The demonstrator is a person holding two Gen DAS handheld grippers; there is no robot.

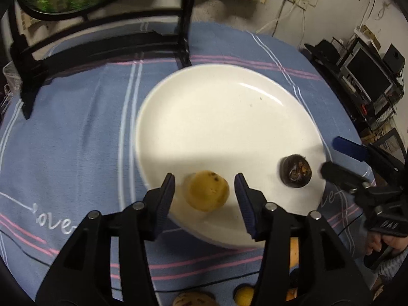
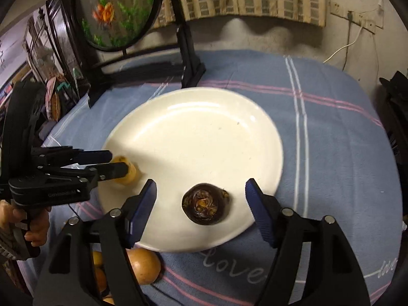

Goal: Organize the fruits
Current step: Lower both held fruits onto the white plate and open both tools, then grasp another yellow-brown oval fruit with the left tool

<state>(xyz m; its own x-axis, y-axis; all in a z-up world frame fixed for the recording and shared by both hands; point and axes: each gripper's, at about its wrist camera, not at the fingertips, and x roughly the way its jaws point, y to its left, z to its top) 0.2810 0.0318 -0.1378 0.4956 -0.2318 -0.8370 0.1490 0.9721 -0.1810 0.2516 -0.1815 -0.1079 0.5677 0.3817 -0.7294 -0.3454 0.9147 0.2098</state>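
A white plate (image 1: 229,117) lies on the blue striped cloth; it also shows in the right wrist view (image 2: 193,137). A yellow spotted fruit (image 1: 207,191) lies on its near edge between the fingers of my open left gripper (image 1: 205,186), untouched by them. A dark brown round fruit (image 2: 205,204) lies on the plate's near part between the fingers of my open right gripper (image 2: 201,193). The dark fruit (image 1: 295,169) also shows in the left wrist view, with the right gripper (image 1: 331,155) beside it. The left gripper (image 2: 114,163) partly hides the yellow fruit (image 2: 130,176) in the right wrist view.
More fruits lie on the cloth near me: an orange-brown one (image 2: 144,265) and small orange ones (image 2: 98,260) below the plate, others (image 1: 193,299) at the lower edge. A black stand with a round panel (image 2: 119,10) stands at the back left.
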